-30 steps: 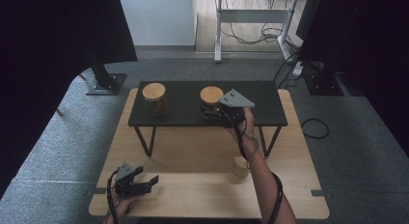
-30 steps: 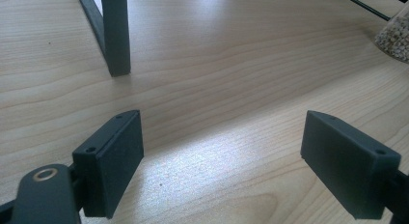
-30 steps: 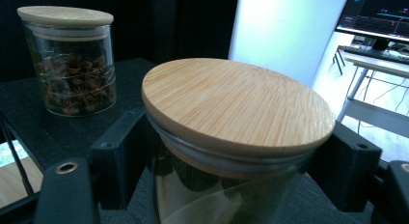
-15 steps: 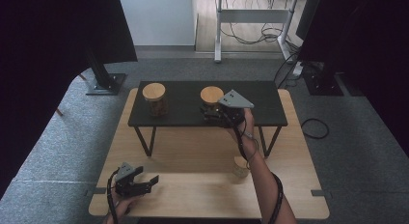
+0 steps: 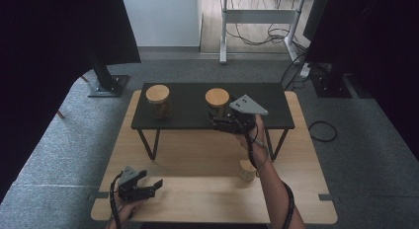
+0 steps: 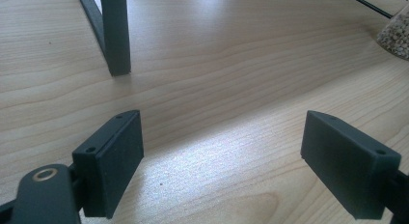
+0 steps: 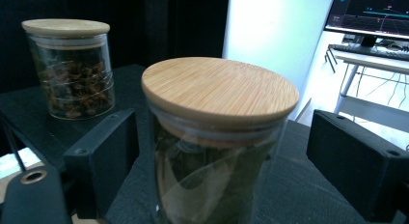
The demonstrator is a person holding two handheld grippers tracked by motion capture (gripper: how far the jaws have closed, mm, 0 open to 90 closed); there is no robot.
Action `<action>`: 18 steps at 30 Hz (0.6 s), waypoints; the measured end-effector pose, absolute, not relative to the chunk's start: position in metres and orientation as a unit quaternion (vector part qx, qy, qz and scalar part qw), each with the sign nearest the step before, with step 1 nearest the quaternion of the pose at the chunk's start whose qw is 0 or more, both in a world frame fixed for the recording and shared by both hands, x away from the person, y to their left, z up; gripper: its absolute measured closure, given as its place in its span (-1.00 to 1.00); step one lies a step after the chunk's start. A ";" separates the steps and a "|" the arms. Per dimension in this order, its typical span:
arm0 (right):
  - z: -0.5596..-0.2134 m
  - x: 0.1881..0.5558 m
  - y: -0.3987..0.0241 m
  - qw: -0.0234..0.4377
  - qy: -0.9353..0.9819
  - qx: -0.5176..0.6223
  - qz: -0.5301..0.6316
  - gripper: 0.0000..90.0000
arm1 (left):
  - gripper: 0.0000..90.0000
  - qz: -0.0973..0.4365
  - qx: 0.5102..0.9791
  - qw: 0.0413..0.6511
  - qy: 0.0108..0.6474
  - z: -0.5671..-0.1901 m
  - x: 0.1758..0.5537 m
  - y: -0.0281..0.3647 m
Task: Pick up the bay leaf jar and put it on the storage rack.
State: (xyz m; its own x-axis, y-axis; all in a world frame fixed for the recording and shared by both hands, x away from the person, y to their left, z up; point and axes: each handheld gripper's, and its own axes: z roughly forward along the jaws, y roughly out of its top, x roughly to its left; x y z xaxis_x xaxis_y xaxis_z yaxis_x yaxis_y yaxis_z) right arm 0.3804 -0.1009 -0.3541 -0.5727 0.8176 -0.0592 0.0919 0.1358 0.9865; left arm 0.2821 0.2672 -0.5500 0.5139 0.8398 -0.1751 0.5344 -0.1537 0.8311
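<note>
Standing between the two black jaws of the right gripper (image 7: 222, 156) is a glass jar (image 7: 214, 151) with a round wooden lid (image 7: 219, 89), and it rests upright on the black shelf (image 7: 308, 195). The jaws have just been opening, and now they are wide apart: in the right gripper view there is a clear gap between the glass and each pad, so the pads do not press on the jar. The jar has dark leaves inside and is in the middle between the jaws, a little nearer to the left pad than to the right one.

Beyond the left jaw, farther back on the same shelf, a second jar (image 7: 70, 69) stands upright with a wooden lid and brown contents. It is well apart from the first jar.

In the high view the right gripper (image 5: 225, 123) is at the front edge of the shelf (image 5: 276, 98), just beside the jar (image 5: 217, 101), and the second jar (image 5: 158, 101) stands to the left of it.

The left gripper (image 6: 224, 161) is low over the wooden table (image 6: 217, 64). Its jaws are also wide apart and nothing is between them, only bare wood. Ahead of its left jaw is one black leg of the shelf (image 6: 115, 33). Far ahead of its right jaw, at the picture's edge, a small glass container with pale grains (image 6: 395, 33) is visible in part.
</note>
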 end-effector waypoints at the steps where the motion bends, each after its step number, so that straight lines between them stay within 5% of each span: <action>1: -0.355 0.379 -0.102 0.317 0.681 0.334 0.569 -0.77 | -0.68 0.168 0.741 0.456 0.464 -0.550 0.282 0.267; 18: -0.361 0.344 -0.126 0.302 0.666 0.322 0.601 -0.75 | -0.68 0.171 0.741 0.453 0.465 -0.550 0.282 0.267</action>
